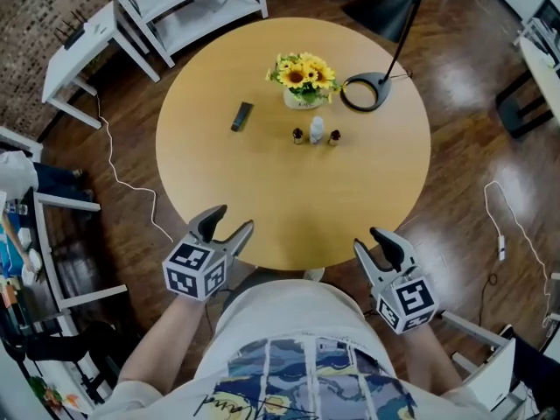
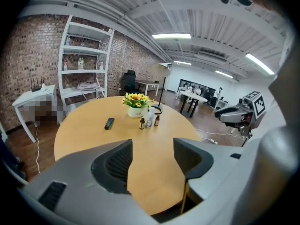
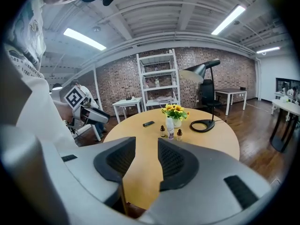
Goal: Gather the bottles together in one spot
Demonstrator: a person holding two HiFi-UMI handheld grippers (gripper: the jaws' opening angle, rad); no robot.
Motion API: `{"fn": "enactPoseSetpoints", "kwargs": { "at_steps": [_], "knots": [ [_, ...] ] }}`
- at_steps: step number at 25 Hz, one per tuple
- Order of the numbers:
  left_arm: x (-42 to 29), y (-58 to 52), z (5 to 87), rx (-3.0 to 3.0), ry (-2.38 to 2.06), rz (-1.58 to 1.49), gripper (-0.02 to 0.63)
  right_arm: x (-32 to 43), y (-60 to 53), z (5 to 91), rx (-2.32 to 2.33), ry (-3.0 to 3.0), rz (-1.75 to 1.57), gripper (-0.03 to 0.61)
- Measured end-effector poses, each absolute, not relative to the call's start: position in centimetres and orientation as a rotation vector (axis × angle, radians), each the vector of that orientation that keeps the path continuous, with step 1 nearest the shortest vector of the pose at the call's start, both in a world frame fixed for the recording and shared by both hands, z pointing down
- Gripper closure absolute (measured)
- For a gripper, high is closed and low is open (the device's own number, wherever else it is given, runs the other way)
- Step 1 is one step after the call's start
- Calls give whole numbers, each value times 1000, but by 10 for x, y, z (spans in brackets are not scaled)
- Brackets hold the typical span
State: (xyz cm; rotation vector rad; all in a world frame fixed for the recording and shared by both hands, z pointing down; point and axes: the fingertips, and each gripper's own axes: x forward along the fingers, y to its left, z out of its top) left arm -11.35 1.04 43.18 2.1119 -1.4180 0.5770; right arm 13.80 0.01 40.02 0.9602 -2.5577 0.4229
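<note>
My left gripper point(image 1: 231, 219) hangs at the near edge of the desk point(image 1: 262, 199). Its jaws are spread wide, and only bare desk top shows between them. My right gripper point(image 1: 366, 237) is at the same edge, off to the right of the left one. Its jaws are parted by a narrower gap and hold nothing either.

The bottles stand well ahead of both grippers, past the middle of the desk and roughly on the line that runs out between the two. All three are upright in a short row across my view. The white bottle point(image 1: 317, 129) is in the middle. The left brown bottle point(image 1: 297, 136) and the right brown bottle point(image 1: 334, 136) stand close on either side of it, each with a thin gap to it. Through the left gripper's jaws the row shows far off and a little right of centre; through the right gripper's jaws it shows far off, above the right jaw.

Just beyond the bottles is a pot of sunflowers point(image 1: 303, 81). Beyond and to the right of them, ahead of my right gripper, rests the ring base of a lamp point(image 1: 367, 90). A black thing point(image 1: 241, 116), which I cannot identify, lies flat far ahead of my left gripper, left of the bottles and apart from them.
</note>
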Motion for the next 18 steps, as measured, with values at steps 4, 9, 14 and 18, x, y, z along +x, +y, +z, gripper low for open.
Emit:
{"fn": "enactPoseSetpoints", "kwargs": {
  "at_steps": [4, 9, 14, 18],
  "knots": [
    [-151, -45, 453, 2105, -1458, 663, 337, 125, -5, 404, 985, -2522, 442, 403],
    [-204, -134, 498, 2077, -1479, 821, 345, 103, -3, 405, 1036, -2463, 512, 403],
    [-239, -219, 552, 2009, -1444, 946, 353, 96, 4, 407, 1118, -2398, 546, 403],
    [-249, -264, 593, 1982, -1399, 1057, 385, 99, 13, 411, 1205, -2321, 594, 403]
  ]
}}
